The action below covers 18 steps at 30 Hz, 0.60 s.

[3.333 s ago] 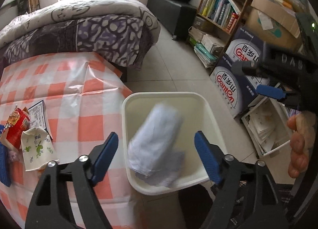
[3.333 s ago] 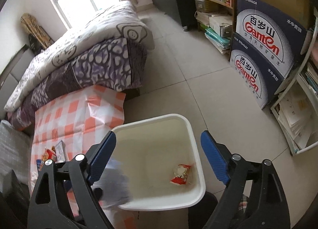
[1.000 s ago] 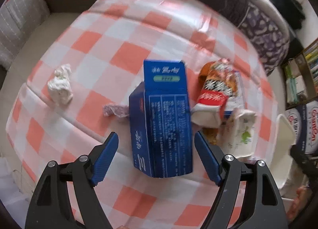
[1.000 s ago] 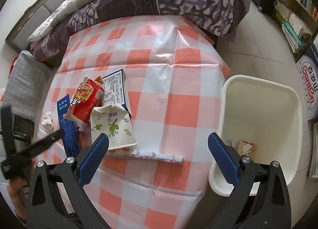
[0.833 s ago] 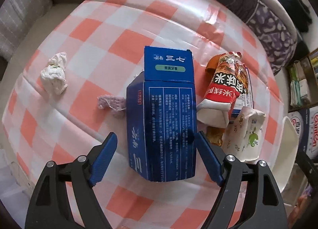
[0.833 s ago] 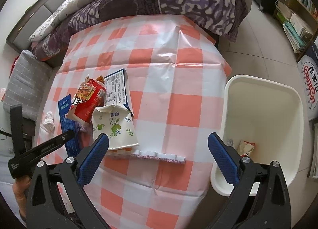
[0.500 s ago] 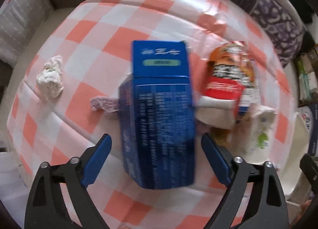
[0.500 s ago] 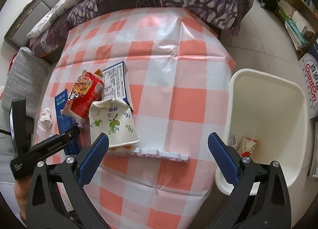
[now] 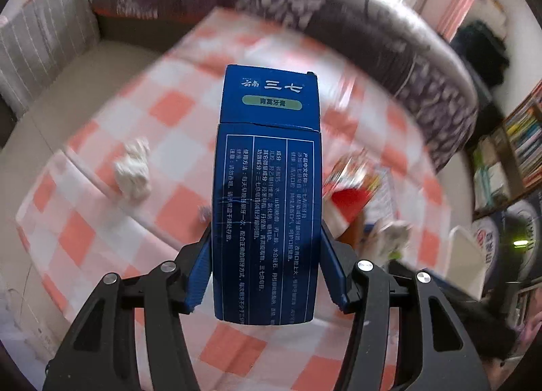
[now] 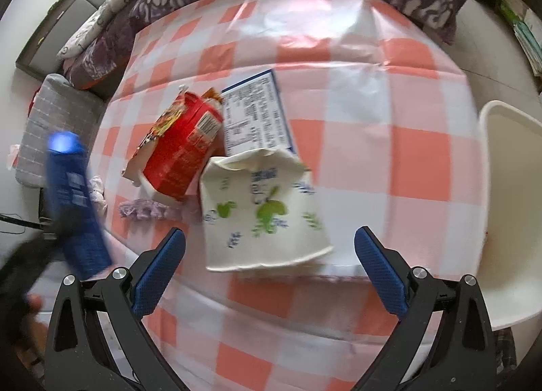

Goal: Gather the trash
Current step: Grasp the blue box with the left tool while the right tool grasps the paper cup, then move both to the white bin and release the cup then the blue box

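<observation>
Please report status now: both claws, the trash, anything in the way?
Left claw closing on blue box. Right claw open above white pouch. Nothing blocks bin.

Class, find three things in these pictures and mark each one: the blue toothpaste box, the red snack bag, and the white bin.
blue toothpaste box [image 9: 266,208], left wrist view, on its printed face.
red snack bag [image 10: 183,150], right wrist view, on its red middle.
white bin [image 10: 515,208], right wrist view, on its inner wall.

The tall blue cardboard box [image 9: 266,208] blocks the checkered tablecloth [image 9: 101,231] behind it, which is all smeared anyway. The white plastic bin [image 10: 511,221] is cut off at the frame edge, contents unseen.
</observation>
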### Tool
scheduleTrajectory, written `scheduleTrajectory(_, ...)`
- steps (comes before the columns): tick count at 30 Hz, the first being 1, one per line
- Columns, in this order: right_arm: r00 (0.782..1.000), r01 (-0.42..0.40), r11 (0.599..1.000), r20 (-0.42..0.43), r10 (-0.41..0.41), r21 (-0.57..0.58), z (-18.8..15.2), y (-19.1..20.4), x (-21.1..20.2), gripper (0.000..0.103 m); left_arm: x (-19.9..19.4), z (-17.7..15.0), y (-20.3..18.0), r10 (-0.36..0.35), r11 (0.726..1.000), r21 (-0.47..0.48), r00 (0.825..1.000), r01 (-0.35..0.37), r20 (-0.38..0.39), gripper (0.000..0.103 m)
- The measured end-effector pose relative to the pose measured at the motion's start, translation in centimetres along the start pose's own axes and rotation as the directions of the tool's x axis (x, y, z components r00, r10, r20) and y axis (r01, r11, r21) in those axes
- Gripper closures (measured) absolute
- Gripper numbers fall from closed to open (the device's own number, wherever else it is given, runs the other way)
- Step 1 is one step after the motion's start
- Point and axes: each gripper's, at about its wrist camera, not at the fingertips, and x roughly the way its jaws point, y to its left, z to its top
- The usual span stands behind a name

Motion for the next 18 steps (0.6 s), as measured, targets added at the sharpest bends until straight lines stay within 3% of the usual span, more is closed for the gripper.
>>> scheduleTrajectory(6, 1.0, 0.019, 1.0, -0.006, -0.019, -0.005, 0.0, 1.1, 1.9, 0.011, -2.3, 0.2, -0.3, -0.017, 1.0, 0.0, 0.998, 0.017, 0.065, 0.047)
scheduleTrajectory(7, 1.0, 0.026, 1.0, 0.007, -0.026, -0.016, 0.0, 1.3, 1.9, 0.026, -2.1, 0.1, -0.3, -0.012, 1.0, 0.005, 0.998, 0.012, 0.064, 0.047)
scheduleTrajectory(10, 0.999, 0.027, 0.998, 0.036, -0.025, -0.055, 0.1, 1.7, 1.3, 0.039, -1.7, 0.0, -0.4, 0.003, 1.0, 0.01, 0.998, -0.003, 0.058, 0.047)
scheduleTrajectory(18, 0.983, -0.037, 0.998, 0.176, 0.045, -0.048, 0.8, 1.4, -3.8, 0.044, -2.7, 0.0, -0.8, 0.002, 1.0, 0.0, 0.994, -0.002, 0.106, 0.047)
